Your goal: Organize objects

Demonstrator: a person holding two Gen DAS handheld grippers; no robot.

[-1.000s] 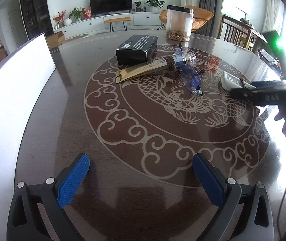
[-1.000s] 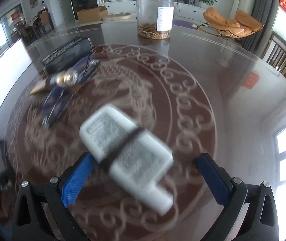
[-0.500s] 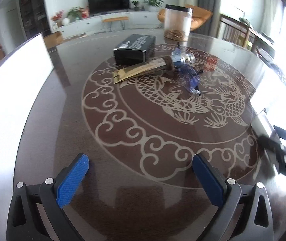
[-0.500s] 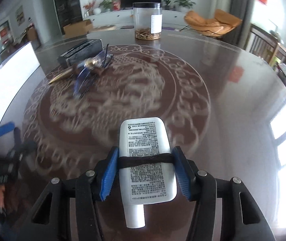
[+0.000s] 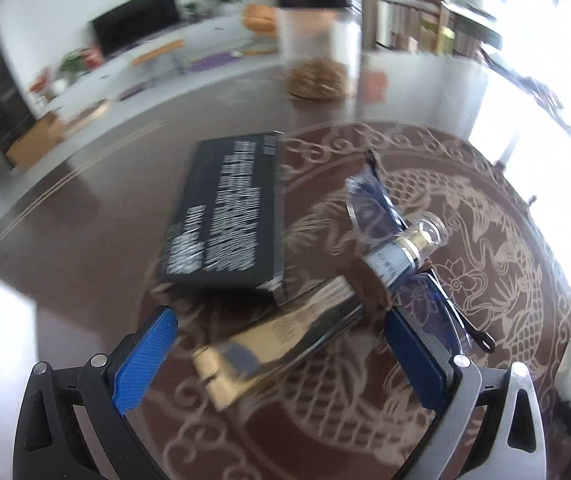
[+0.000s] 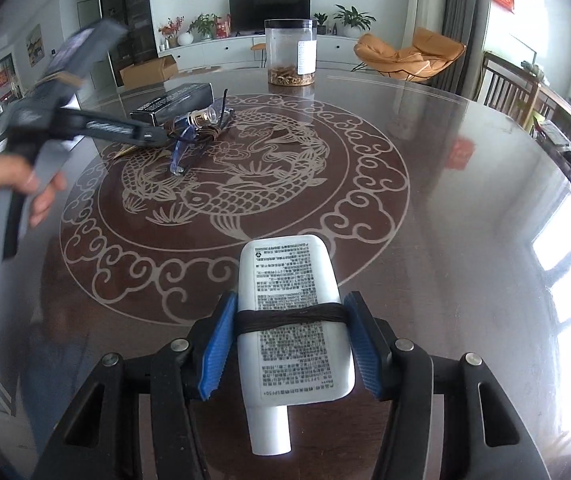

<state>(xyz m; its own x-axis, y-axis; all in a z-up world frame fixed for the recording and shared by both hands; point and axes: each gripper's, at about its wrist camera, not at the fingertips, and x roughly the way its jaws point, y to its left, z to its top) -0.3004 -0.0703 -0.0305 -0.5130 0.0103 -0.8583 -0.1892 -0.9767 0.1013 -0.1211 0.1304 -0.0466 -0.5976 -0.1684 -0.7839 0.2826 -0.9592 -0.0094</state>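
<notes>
White plastic tube (image 6: 294, 320), pinched across its middle by the right gripper (image 6: 291, 344), pads pressing where a dark band wraps it; cap end points back at the camera. It looks light and squeezable, so the flat flanks are the safe hold. Over on the far left, the left gripper (image 5: 281, 354) hangs spread wide above a gold tube (image 5: 281, 338) beside the black box (image 5: 227, 216). Blue-tinted glasses (image 5: 381, 216) and a small bottle (image 5: 409, 246) tangle together there; motion blur hides the detail.
</notes>
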